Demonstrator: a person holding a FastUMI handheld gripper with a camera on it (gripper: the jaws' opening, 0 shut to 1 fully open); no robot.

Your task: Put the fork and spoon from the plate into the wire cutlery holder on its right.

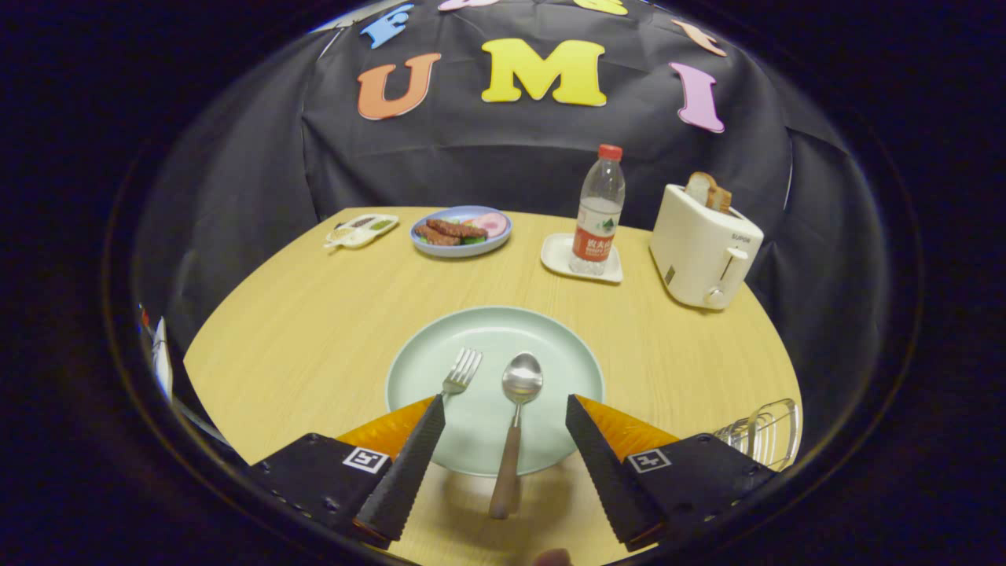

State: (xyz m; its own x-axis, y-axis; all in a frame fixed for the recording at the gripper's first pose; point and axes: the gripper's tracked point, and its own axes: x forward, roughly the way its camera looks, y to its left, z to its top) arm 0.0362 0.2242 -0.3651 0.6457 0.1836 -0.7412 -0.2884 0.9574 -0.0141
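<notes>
The tool is held wide open above the near edge of the worktop, and nothing is gripped by it. A pale green plate is set just ahead of the fingers, near that same edge. The spoon is laid between the two fingers, its bowl on the plate and its wooden handle reaching over the rim toward the near edge. The fork is seen beside it, its tines on the plate and its handle hidden behind the left finger. The wire cutlery holder is placed at the near right corner, partly covered by the tool's body. Along the far edge are lined a small sauce dish, a blue plate of food, a water bottle on a white tray, and a white toaster with bread in it.
</notes>
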